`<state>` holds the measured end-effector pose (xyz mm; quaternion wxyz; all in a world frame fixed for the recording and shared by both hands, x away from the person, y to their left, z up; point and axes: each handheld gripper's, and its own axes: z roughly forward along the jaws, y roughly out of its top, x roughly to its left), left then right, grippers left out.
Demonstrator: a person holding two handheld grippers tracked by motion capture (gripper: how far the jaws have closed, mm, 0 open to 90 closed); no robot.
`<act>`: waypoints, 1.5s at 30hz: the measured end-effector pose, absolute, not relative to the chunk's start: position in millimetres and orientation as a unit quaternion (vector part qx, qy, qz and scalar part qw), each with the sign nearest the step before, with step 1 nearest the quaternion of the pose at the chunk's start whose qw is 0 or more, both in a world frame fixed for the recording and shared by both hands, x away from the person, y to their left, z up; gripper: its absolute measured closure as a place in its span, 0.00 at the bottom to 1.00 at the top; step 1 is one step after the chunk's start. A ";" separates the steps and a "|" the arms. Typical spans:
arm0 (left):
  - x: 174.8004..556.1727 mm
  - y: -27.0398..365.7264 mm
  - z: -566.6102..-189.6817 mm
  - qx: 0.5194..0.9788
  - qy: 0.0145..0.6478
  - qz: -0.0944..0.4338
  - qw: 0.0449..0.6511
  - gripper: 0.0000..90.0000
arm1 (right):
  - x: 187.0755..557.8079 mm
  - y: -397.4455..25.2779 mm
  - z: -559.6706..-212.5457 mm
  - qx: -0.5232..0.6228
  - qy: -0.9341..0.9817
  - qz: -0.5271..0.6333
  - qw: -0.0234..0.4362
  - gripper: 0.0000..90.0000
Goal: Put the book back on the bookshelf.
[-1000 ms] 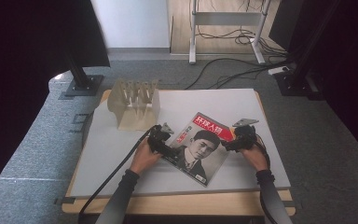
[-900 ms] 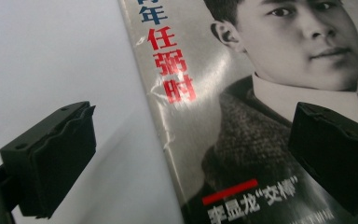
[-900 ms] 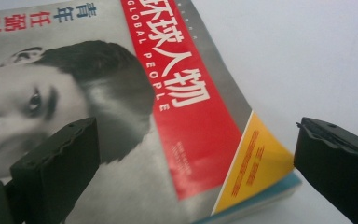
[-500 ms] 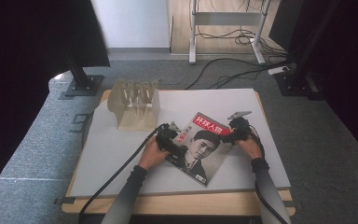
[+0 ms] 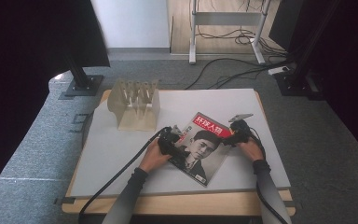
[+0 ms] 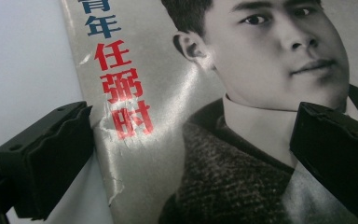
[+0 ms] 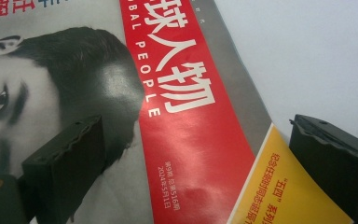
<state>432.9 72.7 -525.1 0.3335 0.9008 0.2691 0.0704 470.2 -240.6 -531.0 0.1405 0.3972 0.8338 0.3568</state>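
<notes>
Both grippers have closed in on the magazine [image 5: 204, 145]: left gripper [image 6: 186, 154] and right gripper [image 7: 196, 158] hover above it, fingers wide

You're working at a table [image 5: 121, 154] w/ a pale grey top and a bare wood strip along the near edge. Taking the table as ref: grey carpet [image 5: 32, 149] surrounds it on all sides. Beyond its far-left corner, a black post on a flat base plate [image 5: 81, 86]. Beyond its far edge, a white wall panel [image 5: 130, 23], then a white metal frame [image 5: 226, 28] on wood flooring, w/ loose black cables [image 5: 223, 70] running across the carpet toward the table. Far right of it, a dark stand base [image 5: 298, 81]. Both upper corners are in heavy shadow; light falls mainly on the tabletop.
</notes>
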 end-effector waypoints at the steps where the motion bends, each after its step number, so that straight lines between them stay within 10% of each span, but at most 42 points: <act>1: 431.4 73.8 -525.0 0.901 0.269 0.071 0.333 0.00 | 468.2 -240.7 -531.5 0.398 0.832 0.359 0.142 0.05; 45: 382.9 123.3 -512.5 0.902 0.280 0.081 0.318 0.00 | 355.6 -256.2 -528.3 0.414 0.826 0.346 0.164 0.06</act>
